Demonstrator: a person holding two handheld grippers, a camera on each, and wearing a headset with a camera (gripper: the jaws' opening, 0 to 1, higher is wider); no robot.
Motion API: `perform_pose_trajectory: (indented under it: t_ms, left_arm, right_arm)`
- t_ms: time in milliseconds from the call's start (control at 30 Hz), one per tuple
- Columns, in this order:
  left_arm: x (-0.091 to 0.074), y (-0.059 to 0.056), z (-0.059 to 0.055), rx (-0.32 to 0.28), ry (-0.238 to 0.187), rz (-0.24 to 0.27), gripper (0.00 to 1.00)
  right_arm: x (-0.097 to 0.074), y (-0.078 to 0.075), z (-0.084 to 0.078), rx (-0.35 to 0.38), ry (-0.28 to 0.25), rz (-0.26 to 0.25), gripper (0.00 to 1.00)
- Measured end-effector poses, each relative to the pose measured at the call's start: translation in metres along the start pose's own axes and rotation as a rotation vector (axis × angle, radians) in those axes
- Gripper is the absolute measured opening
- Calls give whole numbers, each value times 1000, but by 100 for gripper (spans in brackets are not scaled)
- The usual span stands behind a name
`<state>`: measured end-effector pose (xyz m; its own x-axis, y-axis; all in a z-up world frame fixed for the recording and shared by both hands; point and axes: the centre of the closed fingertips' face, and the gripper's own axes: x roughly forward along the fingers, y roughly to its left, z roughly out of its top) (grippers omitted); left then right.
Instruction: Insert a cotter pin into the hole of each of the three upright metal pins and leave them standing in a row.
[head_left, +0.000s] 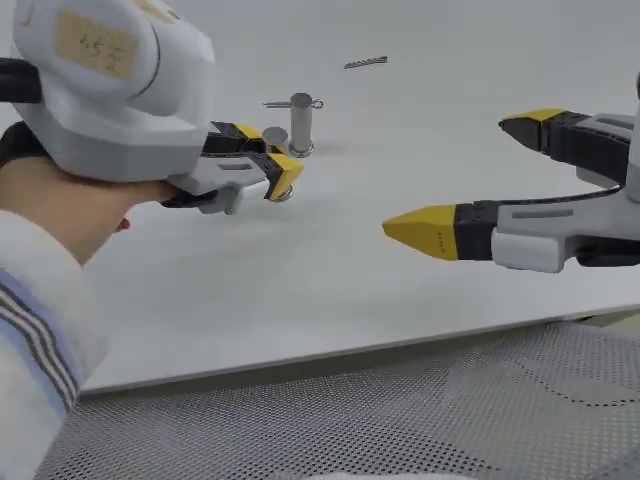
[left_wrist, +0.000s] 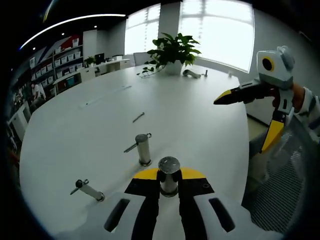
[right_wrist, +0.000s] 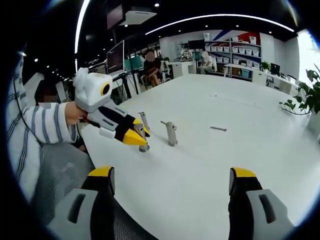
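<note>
the right claw (head_left: 470, 175) is the nearest thing in the head view. it hangs wide open over the near side of the white table (head_left: 350, 290) with nothing between its yellow tips, and it's well apart from the pins. just below the table's front edge there's a grey mesh surface (head_left: 420, 420).

a bit further in and off to the left, a hand (head_left: 70, 205) with a striped sleeve (head_left: 35, 330) holds the other gripper. the left claw (head_left: 272, 165) is clamped tight around the middle of one upright metal pin (head_left: 276, 137). the pin's base is down at the table, and its flat round top pokes up between the jaws in the left gripper view.

just past it stands the second pin (head_left: 301, 125), upright, with a cotter pin (head_left: 280, 104) pushed sideways through the hole near its top. the third pin (left_wrist: 90, 190) sits off to the left in the left gripper view, with another cotter pin (left_wrist: 78, 184) through its head. it looks tilted there, but in the right gripper view it stands straight, just behind the left claw.

further back a loose cotter pin (head_left: 366, 62) lies flat on the table, well away from everything else. way at the far end there's a potted plant (left_wrist: 172, 50) in front of bright windows (left_wrist: 215, 30).
</note>
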<state>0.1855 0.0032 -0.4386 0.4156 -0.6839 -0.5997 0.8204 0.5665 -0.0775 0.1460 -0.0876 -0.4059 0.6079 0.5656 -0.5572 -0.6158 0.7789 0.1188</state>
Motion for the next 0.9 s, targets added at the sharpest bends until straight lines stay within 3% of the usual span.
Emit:
perform_pose_trajectory:
  t_ms: [267, 467, 567, 900]
  left_arm:
    - [9, -5, 1, 14, -4, 48, 9]
    - [13, -5, -5, 0, -1, 58, 9]
    - [15, -5, -8, 24, 11, 61, 9]
    - [17, -3, -7, -6, -2, 69, 9]
  right_arm:
    - [-1, 0, -3, -1, 4, 3, 93]
    - [0, 1, -5, -2, 11, 9, 94]
    - [1, 2, -5, 0, 10, 13, 94]
    - [1, 3, -6, -3, 15, 19, 93]
